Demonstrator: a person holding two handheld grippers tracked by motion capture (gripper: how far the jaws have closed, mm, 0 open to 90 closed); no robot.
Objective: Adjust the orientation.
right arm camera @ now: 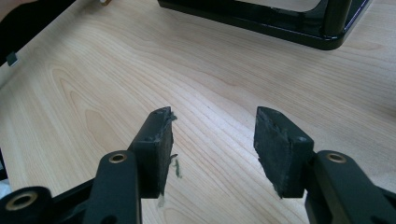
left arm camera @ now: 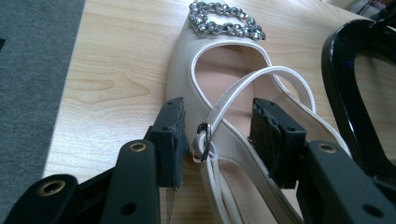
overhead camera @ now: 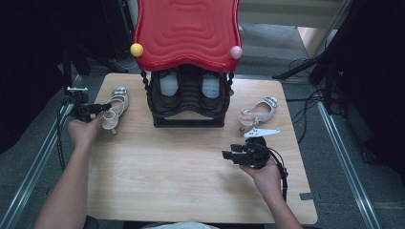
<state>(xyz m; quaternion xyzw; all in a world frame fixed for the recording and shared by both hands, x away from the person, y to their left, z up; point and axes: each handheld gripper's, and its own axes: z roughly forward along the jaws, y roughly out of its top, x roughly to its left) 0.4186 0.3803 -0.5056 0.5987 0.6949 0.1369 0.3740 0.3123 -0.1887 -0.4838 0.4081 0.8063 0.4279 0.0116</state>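
A cream strappy shoe point(overhead camera: 116, 107) with a rhinestone buckle point(left arm camera: 226, 21) lies at the table's left, beside a black rack. My left gripper point(overhead camera: 102, 107) reaches over its heel end. In the left gripper view the jaws stand apart point(left arm camera: 219, 135) on either side of the shoe's side wall point(left arm camera: 180, 70) and the small strap buckle point(left arm camera: 203, 140), with a gap at each pad. The matching shoe point(overhead camera: 258, 112) lies to the right of the rack. My right gripper point(overhead camera: 228, 156) hovers open over bare wood point(right arm camera: 212, 135), near the table's right front, pointing left.
A black shoe rack point(overhead camera: 188, 100) under a red wavy top point(overhead camera: 186, 33) stands mid-table at the back, with a yellow ball point(overhead camera: 136, 49) and a pink ball point(overhead camera: 236, 52) at its corners. Its frame point(left arm camera: 341, 93) runs close to the right of the left shoe. Its base point(right arm camera: 280, 23) lies ahead of the right gripper.
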